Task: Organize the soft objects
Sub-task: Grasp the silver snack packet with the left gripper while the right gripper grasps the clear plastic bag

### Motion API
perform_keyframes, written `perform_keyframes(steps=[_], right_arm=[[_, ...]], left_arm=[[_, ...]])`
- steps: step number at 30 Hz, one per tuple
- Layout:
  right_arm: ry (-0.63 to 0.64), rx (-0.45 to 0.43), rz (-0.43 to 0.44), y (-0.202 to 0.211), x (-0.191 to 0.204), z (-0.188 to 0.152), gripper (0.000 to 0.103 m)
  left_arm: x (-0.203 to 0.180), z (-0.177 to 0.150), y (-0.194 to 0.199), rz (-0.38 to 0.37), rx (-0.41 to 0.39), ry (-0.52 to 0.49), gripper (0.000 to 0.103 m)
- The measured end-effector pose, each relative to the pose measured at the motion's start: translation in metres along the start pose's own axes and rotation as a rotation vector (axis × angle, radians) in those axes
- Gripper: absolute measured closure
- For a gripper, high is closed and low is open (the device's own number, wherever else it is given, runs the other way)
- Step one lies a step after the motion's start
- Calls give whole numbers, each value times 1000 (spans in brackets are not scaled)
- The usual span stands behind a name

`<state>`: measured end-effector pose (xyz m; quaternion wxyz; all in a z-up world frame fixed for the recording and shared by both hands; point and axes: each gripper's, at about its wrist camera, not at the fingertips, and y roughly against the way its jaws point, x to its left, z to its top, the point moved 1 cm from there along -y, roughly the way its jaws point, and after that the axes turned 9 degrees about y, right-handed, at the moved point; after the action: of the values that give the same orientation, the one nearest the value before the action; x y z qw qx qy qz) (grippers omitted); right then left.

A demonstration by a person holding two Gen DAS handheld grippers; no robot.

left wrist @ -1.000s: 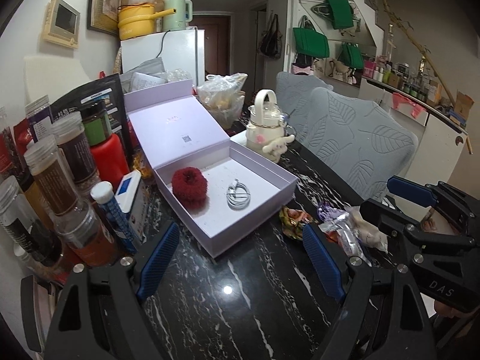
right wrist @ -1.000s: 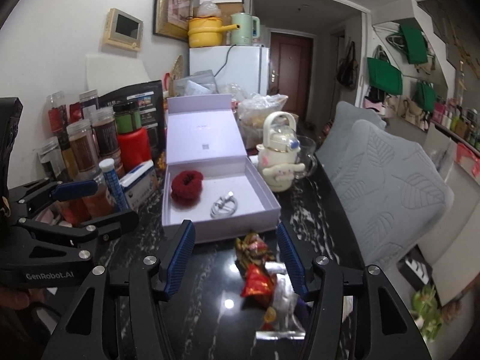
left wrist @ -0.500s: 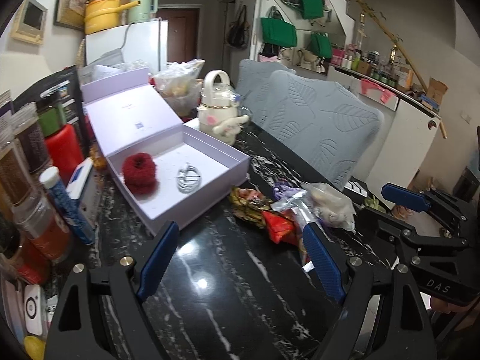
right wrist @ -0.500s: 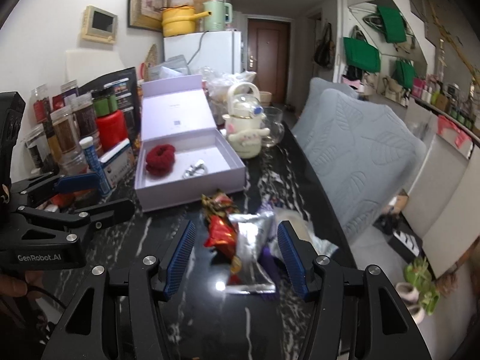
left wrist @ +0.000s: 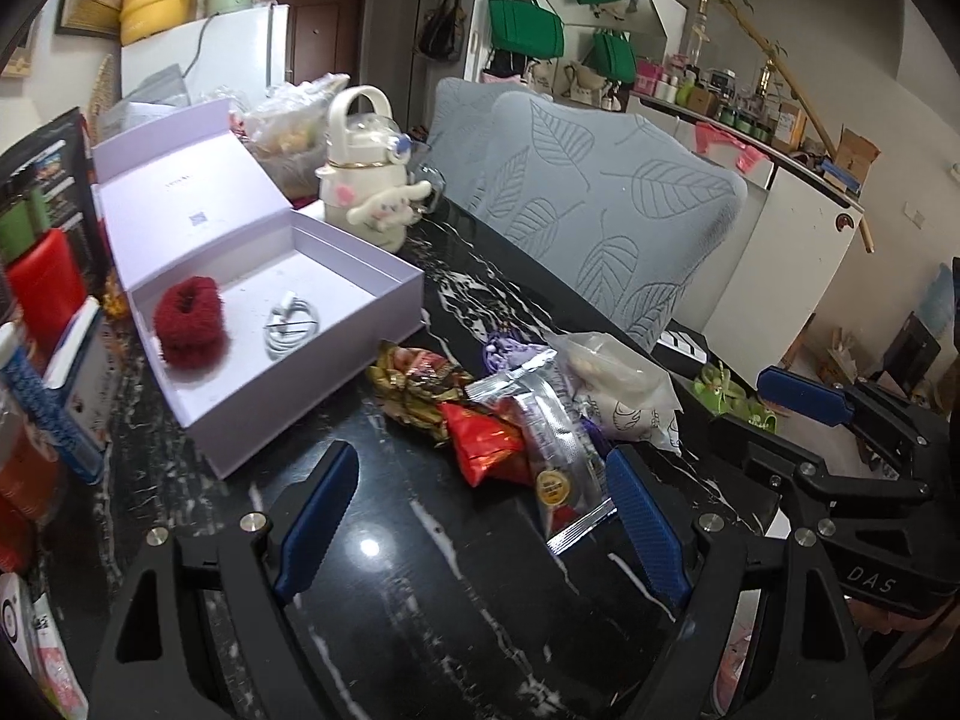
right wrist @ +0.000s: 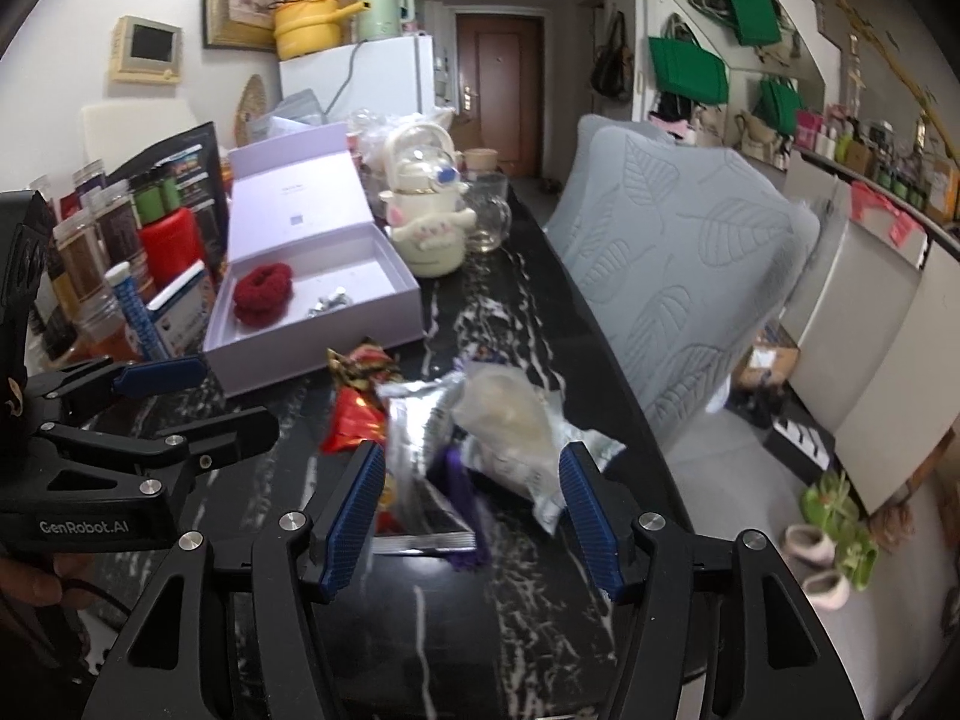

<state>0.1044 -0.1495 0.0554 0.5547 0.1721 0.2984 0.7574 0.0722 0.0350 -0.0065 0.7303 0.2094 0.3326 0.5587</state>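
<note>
An open lilac box [left wrist: 384,279] [right wrist: 396,294] on the black marble table holds a red fluffy scrunchie [left wrist: 189,321] [right wrist: 262,291] and a coiled white cable [left wrist: 292,330]. In front of it lies a pile of soft packets: a red pouch [left wrist: 486,438] [right wrist: 354,423], a silver pouch [left wrist: 549,438] [right wrist: 414,420], a clear bag with a pale lump [left wrist: 612,372] [right wrist: 510,420] and a purple tassel [right wrist: 459,498]. My left gripper [left wrist: 480,525] is open and empty, just short of the pile. My right gripper [right wrist: 471,519] is open, its jaws either side of the pile's near end.
A cream kettle with a plush dog [left wrist: 375,198] [right wrist: 429,222] stands behind the box. Jars, a red canister [right wrist: 174,243] and a blue tube [right wrist: 135,315] crowd the left edge. Grey leaf-pattern chairs [right wrist: 678,276] line the table's right side.
Both grippers have pulled back and swung right, away from the box, and now face the packet pile. Both stay open. The scrunchie and cable have not moved.
</note>
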Motion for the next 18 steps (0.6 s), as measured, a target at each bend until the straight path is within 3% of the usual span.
perform_keyframes(steps=[8, 18], right_arm=[[-42, 56, 2, -25, -29, -13, 38], [-62, 51, 34, -51, -50, -24, 23]], left_arm=[[-19, 3, -35, -2, 55, -28, 18], [-30, 1, -73, 7, 113, -44, 18]])
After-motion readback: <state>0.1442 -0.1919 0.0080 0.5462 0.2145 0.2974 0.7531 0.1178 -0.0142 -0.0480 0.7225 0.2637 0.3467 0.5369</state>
